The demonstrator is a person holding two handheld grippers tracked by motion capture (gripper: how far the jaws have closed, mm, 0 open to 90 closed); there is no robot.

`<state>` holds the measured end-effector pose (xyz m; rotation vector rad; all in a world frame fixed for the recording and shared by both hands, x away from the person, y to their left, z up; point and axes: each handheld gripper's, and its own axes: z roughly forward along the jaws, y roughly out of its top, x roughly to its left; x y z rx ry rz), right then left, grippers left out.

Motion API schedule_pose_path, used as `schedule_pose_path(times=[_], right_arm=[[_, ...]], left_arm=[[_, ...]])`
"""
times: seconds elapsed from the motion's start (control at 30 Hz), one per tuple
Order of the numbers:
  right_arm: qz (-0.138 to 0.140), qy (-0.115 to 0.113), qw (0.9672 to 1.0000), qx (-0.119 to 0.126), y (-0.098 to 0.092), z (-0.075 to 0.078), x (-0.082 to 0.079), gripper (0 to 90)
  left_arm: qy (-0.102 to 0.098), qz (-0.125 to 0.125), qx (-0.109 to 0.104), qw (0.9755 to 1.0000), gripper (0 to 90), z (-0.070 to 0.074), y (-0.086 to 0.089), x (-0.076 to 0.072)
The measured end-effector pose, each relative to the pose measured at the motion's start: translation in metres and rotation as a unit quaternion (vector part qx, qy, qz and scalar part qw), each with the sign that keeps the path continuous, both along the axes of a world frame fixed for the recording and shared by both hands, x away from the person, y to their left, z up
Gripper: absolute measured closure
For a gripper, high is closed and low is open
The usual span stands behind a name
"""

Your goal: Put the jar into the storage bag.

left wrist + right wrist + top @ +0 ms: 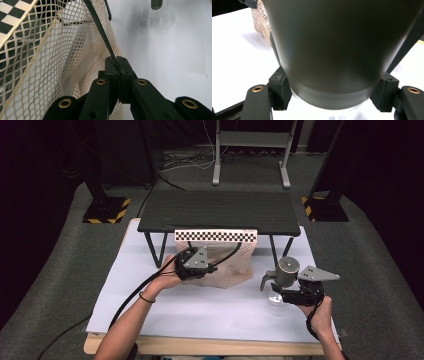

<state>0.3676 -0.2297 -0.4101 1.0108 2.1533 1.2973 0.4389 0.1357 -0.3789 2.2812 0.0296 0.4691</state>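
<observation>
Nearest the camera in the high view, two bare forearms come in from the near edge of a white table (pixel 200 320), each hand holding a black two-jaw gripper. On the left, the left gripper (pixel 192 265) sits near the middle of the table, touching a cream mesh bag (pixel 230 265) that hangs from the near edge of a low black shelf (pixel 217 212) standing on thin black legs at the far side. A black-and-white checkered strip (pixel 215 236) runs along the top of the bag. In the left gripper view, the jaws are pressed together on a thin black strap (pixel 100 27) that runs beside the netting, with the mesh bag (pixel 45 62) spreading to the left and bare white table (pixel 170 50) to the right. Farther right in the high view, the right gripper (pixel 295 292) is clamped on a grey metal cup (pixel 286 271) with a handle that points left; the cup is tilted, well apart from the bag, near the right leg of the shelf. In the right gripper view, the cup (pixel 337 45) is blurred and very close, with one jaw pressing on each side of it near its rim. Whether the cup touches the table I cannot tell. A little of the mesh bag (pixel 263 22) shows at the far left.
</observation>
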Motion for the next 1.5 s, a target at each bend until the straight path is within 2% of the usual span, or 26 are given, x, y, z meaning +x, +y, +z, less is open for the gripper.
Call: schedule_pose_path(times=[1.0, 1.5], right_arm=[[0.027, -0.015, 0.9995, 0.003, 0.031, 0.022, 0.002, 30.0], [0.039, -0.015, 0.9991, 0.011, 0.043, 0.029, 0.005, 30.1]], left_arm=[[0.001, -0.003, 0.000, 1.0000, 87.6, 0.000, 0.000, 0.001], [0.003, -0.008, 0.000, 1.0000, 87.7, 0.001, -0.004, 0.002]])
